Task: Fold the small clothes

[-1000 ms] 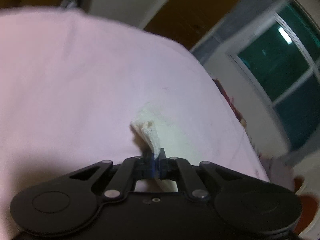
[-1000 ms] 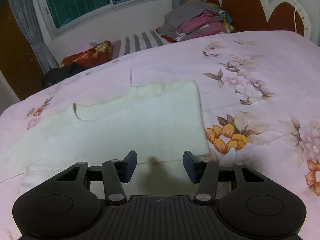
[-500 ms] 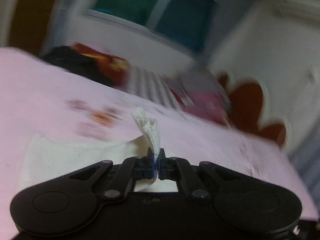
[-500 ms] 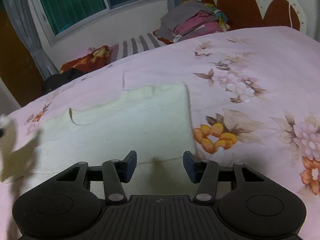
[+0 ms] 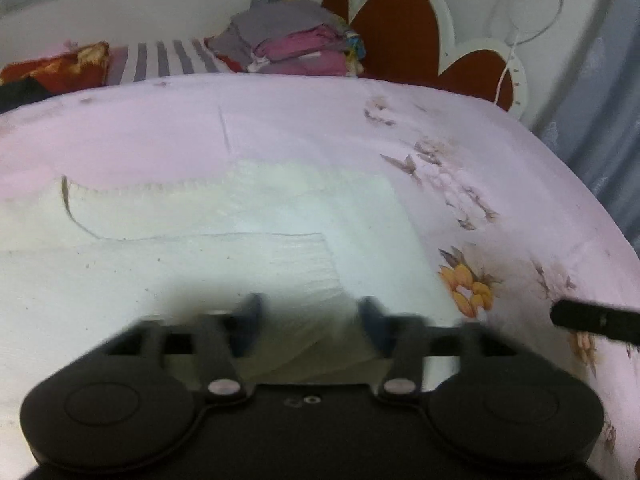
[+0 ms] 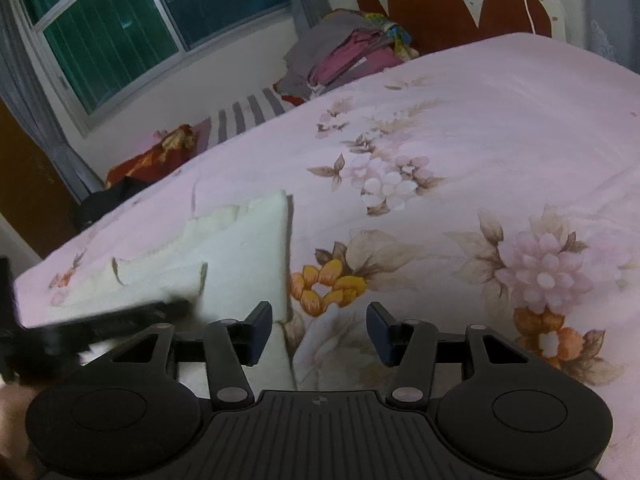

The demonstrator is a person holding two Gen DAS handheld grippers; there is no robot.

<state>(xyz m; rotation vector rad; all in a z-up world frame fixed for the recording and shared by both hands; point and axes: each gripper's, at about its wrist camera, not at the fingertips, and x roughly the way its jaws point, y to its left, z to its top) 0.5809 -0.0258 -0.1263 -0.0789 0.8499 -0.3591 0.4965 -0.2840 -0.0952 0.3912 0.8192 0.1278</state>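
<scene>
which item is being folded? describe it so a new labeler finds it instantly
Start at the pink flowered bedsheet covering the bed. On its near side, just left of the orange flower print, lies a flat cream garment with one flap folded over itself. It is the only pale, unpatterned cloth there; the other clothes are a coloured pile by the headboard.

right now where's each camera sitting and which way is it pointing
Left wrist: rides the left gripper, angled down over the cream garment toward the headboard; jaws opening, cloth beneath them; the right gripper's tip shows.
Right wrist: rides the right gripper, open over the floral bedsheet beside the garment's edge, facing the window; the left gripper enters blurred at left.
Shared: garment, bedsheet, headboard, clothes pile.
</scene>
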